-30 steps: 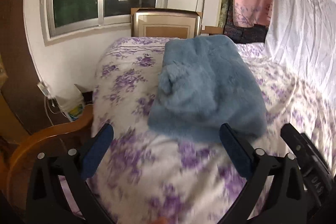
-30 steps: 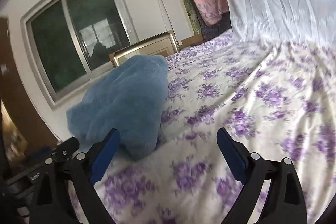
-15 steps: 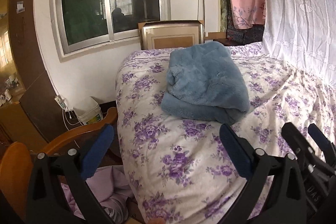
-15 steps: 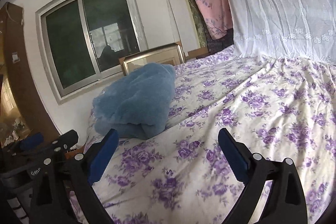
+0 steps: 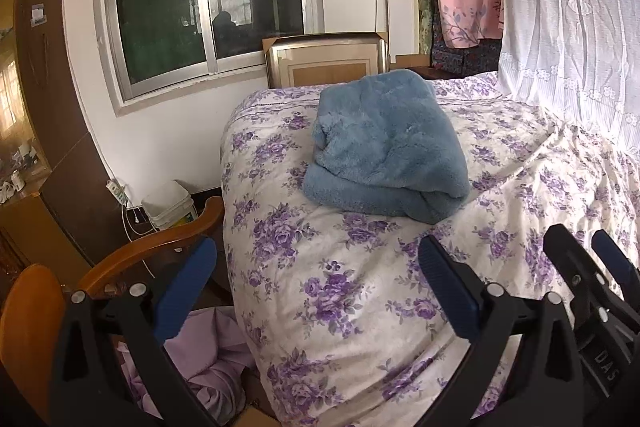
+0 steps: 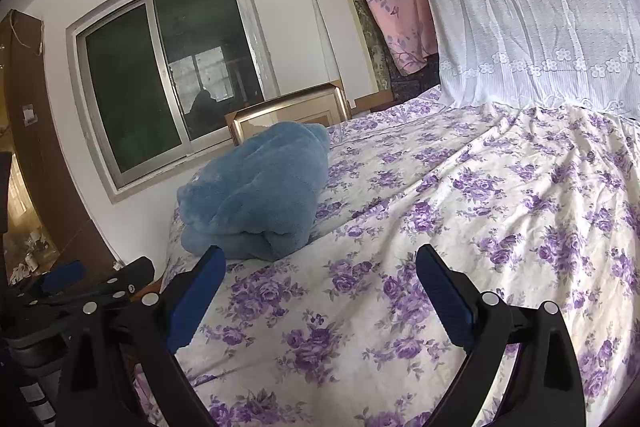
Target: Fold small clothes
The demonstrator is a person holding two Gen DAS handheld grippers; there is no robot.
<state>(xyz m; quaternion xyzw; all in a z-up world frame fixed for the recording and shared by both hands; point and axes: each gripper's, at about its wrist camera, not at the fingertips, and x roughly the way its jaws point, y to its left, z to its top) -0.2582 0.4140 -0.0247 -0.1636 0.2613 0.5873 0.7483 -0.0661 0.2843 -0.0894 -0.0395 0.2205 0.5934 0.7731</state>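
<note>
A fluffy blue garment (image 5: 384,147) lies folded in a thick bundle on the bed with the purple-flowered sheet (image 5: 344,291). It also shows in the right wrist view (image 6: 260,195), near the bed's far left corner. My left gripper (image 5: 316,275) is open and empty, held back from the bed's near corner, well short of the bundle. My right gripper (image 6: 320,283) is open and empty above the sheet (image 6: 500,227), to the right of the left one. The right gripper's fingers (image 5: 580,275) show at the left view's right edge.
A wooden chair (image 5: 132,259) stands by the bed's left side with pale purple cloth (image 5: 208,359) below it. A white bucket (image 5: 168,203) and a power strip sit by the wall. A headboard (image 5: 324,59), window, lace curtain (image 5: 568,27) and pink hanging cloth lie behind.
Both grippers have pulled back and away from the blue bundle, which now lies farther off on the bed. Both stay open and empty.
</note>
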